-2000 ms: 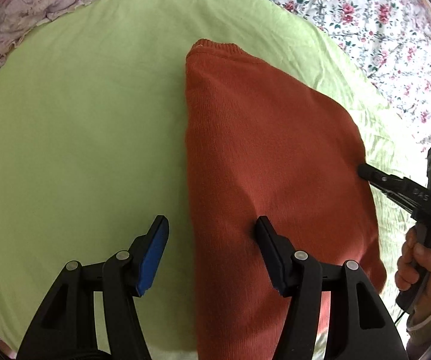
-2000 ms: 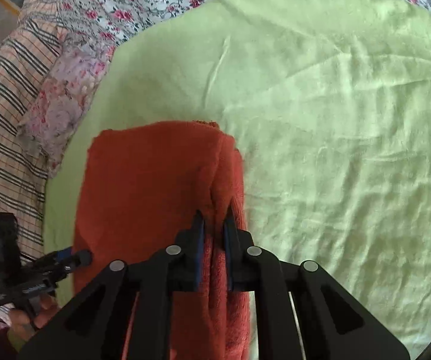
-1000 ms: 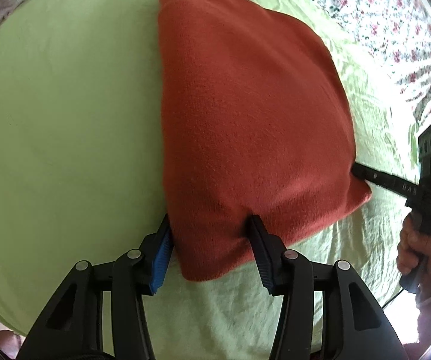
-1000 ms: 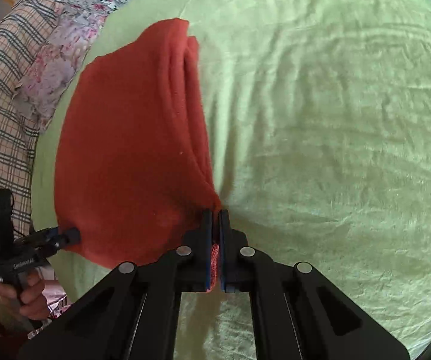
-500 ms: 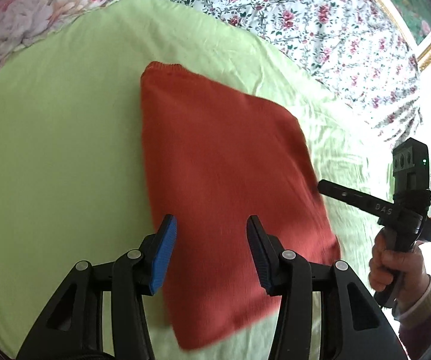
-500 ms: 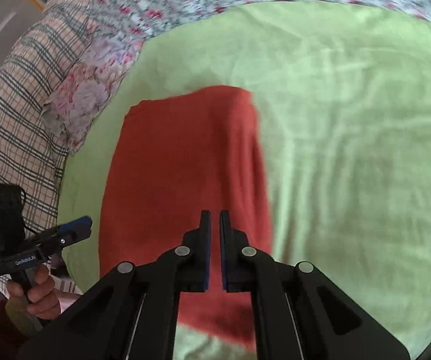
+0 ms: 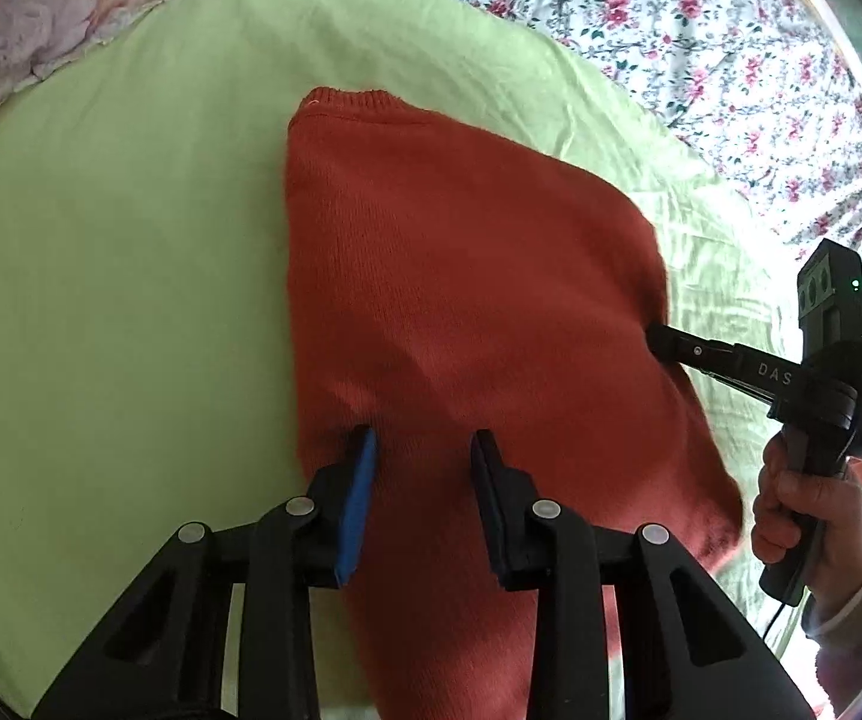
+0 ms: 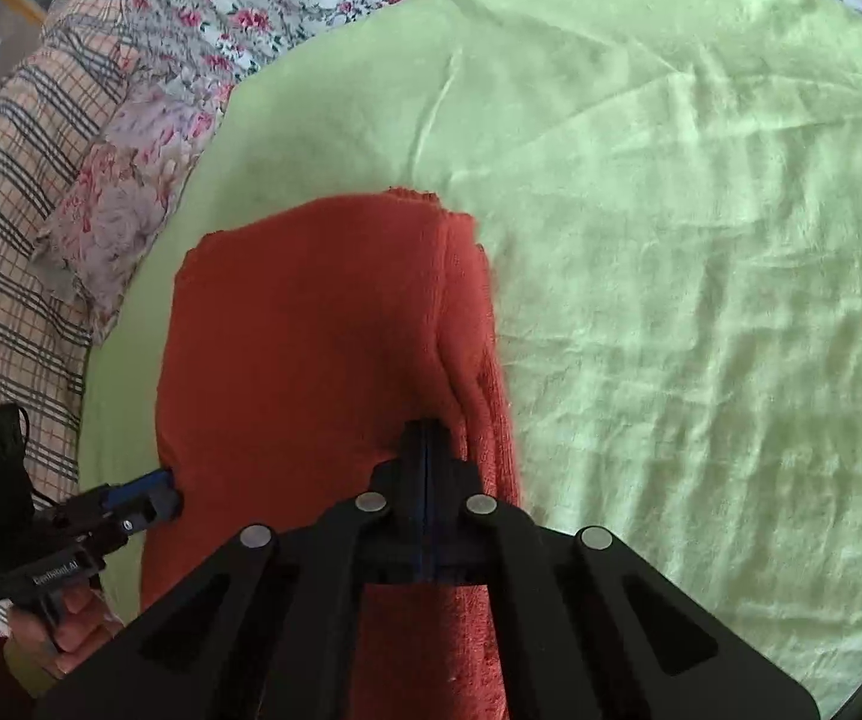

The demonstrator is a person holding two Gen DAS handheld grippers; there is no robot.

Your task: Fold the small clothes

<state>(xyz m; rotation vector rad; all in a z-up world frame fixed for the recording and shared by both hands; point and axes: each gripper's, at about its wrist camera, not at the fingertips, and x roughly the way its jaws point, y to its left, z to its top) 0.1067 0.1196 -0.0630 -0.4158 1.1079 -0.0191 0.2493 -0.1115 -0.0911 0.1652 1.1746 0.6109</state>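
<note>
A rust-red knitted sweater lies folded into a rectangle on a light green blanket. My left gripper stands on the sweater's near left part. Its jaws are closing, with sweater fabric between the blue pads. In the right wrist view it sits at the left edge of the sweater. My right gripper is shut, its tips resting on top of the sweater beside the layered right edge. From the left wrist view its tip touches the sweater's right side.
The green blanket spreads wide to the right of the sweater. A floral sheet lies beyond it, and a plaid cloth and a floral pillow lie at the left. A person's hand holds the right gripper's handle.
Both grippers have come closer to the flat sweater and now touch it. The left jaws have narrowed. The right gripper stays shut.
</note>
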